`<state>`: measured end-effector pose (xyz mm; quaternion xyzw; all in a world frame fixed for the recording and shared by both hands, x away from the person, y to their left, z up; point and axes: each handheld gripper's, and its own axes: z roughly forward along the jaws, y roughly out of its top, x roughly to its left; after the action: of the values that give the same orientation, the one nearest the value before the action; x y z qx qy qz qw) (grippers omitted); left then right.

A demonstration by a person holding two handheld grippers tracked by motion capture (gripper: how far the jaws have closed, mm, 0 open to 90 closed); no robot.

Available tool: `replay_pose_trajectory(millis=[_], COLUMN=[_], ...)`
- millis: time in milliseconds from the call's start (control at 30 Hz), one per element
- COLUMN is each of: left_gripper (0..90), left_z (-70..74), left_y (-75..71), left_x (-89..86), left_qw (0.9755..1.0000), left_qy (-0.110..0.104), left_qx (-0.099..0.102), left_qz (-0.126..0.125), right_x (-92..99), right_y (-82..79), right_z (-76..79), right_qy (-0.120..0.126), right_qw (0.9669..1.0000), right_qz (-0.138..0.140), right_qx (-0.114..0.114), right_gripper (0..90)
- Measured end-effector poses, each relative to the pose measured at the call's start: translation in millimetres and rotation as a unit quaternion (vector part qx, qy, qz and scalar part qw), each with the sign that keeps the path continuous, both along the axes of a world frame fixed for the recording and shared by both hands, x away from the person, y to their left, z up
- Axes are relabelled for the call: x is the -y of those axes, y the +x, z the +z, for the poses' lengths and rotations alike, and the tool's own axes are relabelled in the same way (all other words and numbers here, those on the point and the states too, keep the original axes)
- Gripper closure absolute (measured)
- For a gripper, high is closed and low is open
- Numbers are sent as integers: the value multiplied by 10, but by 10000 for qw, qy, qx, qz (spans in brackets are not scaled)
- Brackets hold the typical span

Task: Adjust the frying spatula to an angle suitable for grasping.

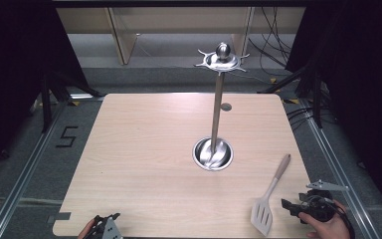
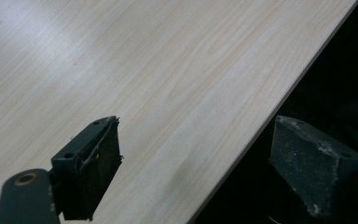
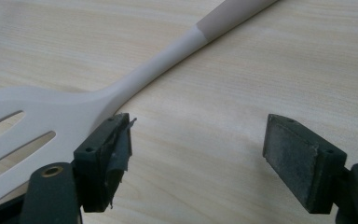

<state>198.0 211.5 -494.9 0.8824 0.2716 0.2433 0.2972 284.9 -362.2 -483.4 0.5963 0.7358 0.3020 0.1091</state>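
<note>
Right tongs [image 3: 198, 154] gape wide and empty beside the slotted spatula [image 3: 60, 116]; the high view adds the steel utensil stand [image 1: 213, 152]. Left tongs [image 2: 196, 168] gape over the bench [image 2: 144, 70] edge, holding nothing.

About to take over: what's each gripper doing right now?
Left gripper: open, empty, at the table edge.
Right gripper: open, empty, beside the spatula.

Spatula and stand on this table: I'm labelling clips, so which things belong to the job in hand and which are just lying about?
In the job:
- white slotted spatula, lying flat beside the open right hand-held gripper
- likely the steel hanging stand, its hooks bare

Lying about:
- left hand-held gripper, open, idle at the table edge
- cables on the floor behind
</note>
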Motion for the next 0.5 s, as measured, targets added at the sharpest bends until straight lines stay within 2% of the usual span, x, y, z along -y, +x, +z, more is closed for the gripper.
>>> replay_pose_trajectory(millis=[67,167,233,333,367,400,467,500], left_gripper=[152,152,152,152,152,152,152,152], left_z=[-15,-6,-3,1,1,2,-4,-20], left_y=[3,0,0,-9,-11,-13,-5,3], left_x=[11,6,3,10,10,9,9,19], left_qw=[9999,10000,10000,10000,10000,10000,10000,10000], left_qy=[-34,46,15,6,5,15,10,25], left_qx=[79,63,5,19,18,22,2,52], left_qz=[80,33,-20,-1,5,17,-1,6], right_x=[3,-11,-12,-12,-2,-19,-24,-39], right_y=[10,5,8,22,27,25,39,39], right_z=[-3,-9,3,-15,-30,-22,-4,3], right_qy=[-39,22,-19,-77,-145,-44,-92,-40], right_qw=[10000,10000,10000,9999,9996,9999,9999,10000], right_qz=[10,-13,-23,65,173,118,58,-3], right_qx=[14,4,-46,71,154,113,28,-7], right_gripper=[249,251,251,254,256,256,256,256])
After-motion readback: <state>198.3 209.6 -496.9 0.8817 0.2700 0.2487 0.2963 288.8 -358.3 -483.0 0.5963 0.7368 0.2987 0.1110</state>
